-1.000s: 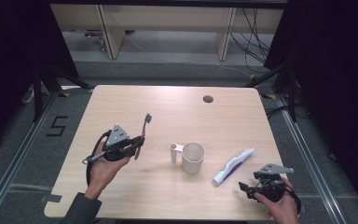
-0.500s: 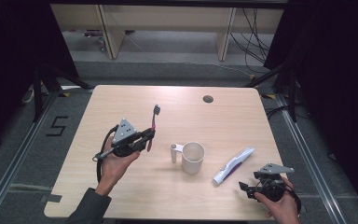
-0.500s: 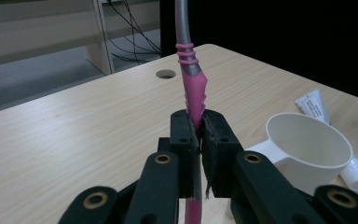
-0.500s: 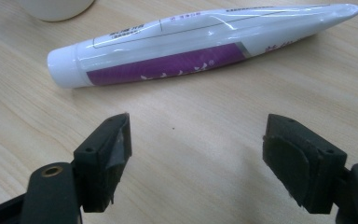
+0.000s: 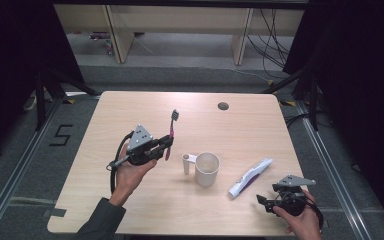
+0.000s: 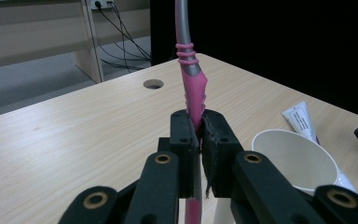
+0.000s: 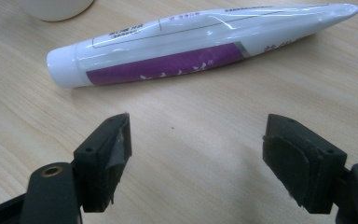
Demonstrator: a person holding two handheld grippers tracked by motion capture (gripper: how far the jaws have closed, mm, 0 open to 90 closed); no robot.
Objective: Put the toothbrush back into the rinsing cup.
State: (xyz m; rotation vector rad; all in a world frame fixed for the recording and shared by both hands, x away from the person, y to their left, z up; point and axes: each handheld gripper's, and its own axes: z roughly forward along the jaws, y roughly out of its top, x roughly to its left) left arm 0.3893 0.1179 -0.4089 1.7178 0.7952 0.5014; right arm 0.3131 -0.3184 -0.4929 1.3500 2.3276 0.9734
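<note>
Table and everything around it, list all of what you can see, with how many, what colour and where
toothbrush: one, pink and grey handle with dark head, clamped upright in the left gripper above the table
mug: one, white, near the table's middle, handle toward the left gripper
toothpaste tube: one, white with a purple band, lying flat to the right of the mug, cap end nearest the right gripper
table: one, light wood, with a round hole near its far edge
shelving: pale wood, on the floor beyond the table
left gripper: black, shut on the toothbrush handle, raised to the left of the mug
right gripper: black, jaws open, at the near right corner, facing the tube
</note>
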